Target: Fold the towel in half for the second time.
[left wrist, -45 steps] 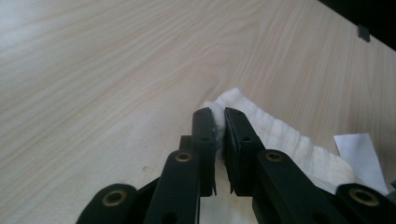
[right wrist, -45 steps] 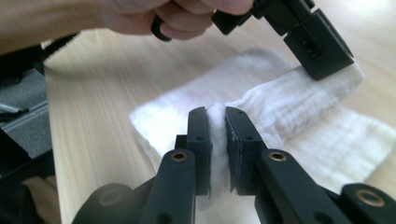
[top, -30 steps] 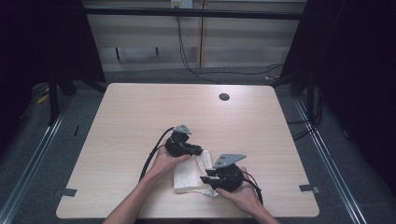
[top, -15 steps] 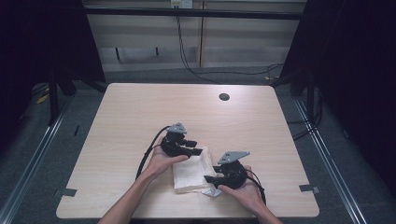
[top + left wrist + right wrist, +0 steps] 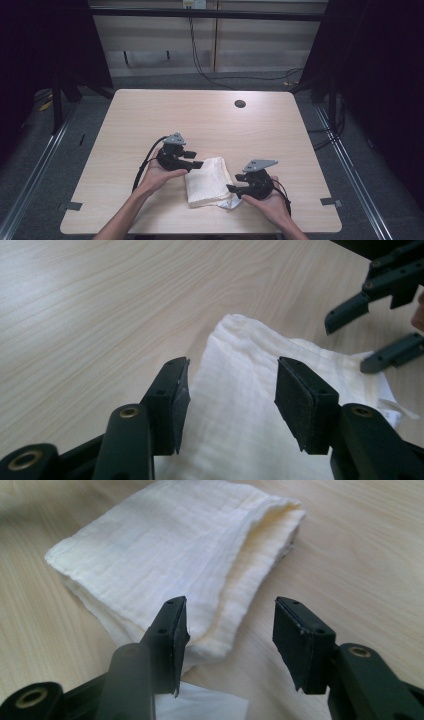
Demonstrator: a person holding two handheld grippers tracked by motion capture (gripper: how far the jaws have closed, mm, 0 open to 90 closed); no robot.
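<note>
The folded white cloth (image 5: 209,181) lies flat on the near middle of the bench (image 5: 210,120), between my hands. My left hand-held gripper (image 5: 196,160) and right hand-held gripper (image 5: 234,183) have just been opening; both sets of jaws stand apart, clamped on nothing, just beside its left and right edges.

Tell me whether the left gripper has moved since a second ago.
Yes. The left gripper has drawn back left off the folded cloth, its jaws just opened, nothing between them.

Cloth's (image 5: 250,430) near end beyond frame edge
</note>
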